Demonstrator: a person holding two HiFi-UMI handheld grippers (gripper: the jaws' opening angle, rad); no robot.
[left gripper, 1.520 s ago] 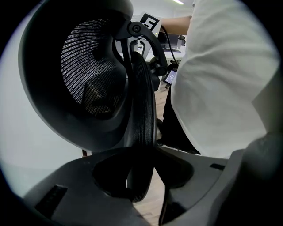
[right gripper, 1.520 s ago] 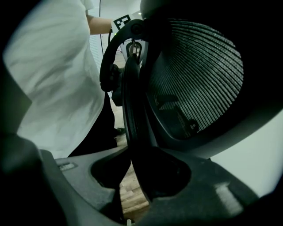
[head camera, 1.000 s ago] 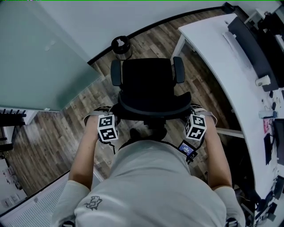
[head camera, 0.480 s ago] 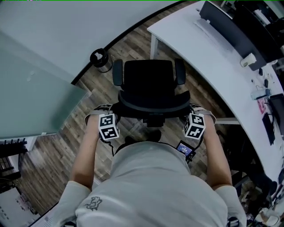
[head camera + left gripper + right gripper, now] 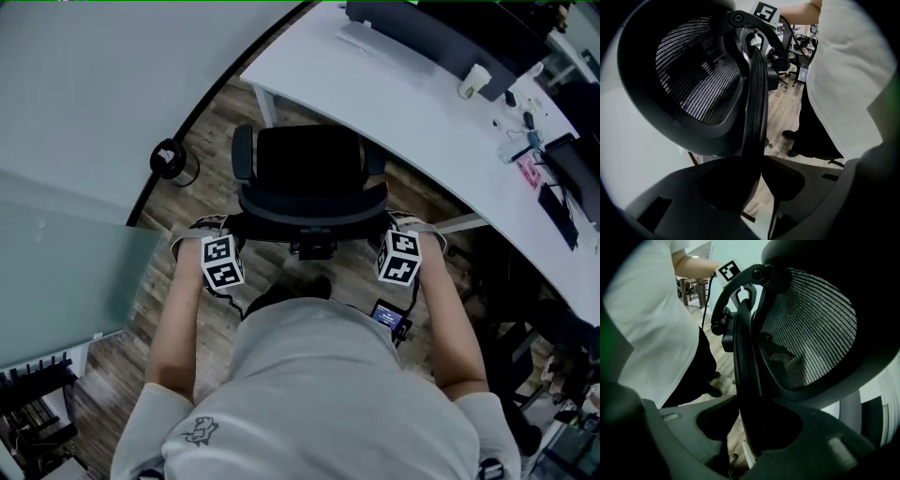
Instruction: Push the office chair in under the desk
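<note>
The black office chair (image 5: 309, 173) faces the white desk (image 5: 394, 89), its seat front and right armrest close to the desk's edge. My left gripper (image 5: 232, 234) is shut on the left rim of the mesh backrest (image 5: 693, 79), and the rim (image 5: 753, 122) runs down between its jaws. My right gripper (image 5: 384, 232) is shut on the right rim (image 5: 744, 371) of the same backrest (image 5: 811, 333). In each gripper view the other gripper's marker cube shows at the far side of the backrest.
A round black bin (image 5: 169, 159) stands on the wood floor to the chair's left, by a curved wall. A white desk leg (image 5: 266, 103) is just ahead on the left. A long dark device (image 5: 422, 33) and small items lie on the desk.
The chair, both grippers and the person have moved forward and turned toward the desk, whose edge now lies just ahead of the seat. The bin has slid left in view.
</note>
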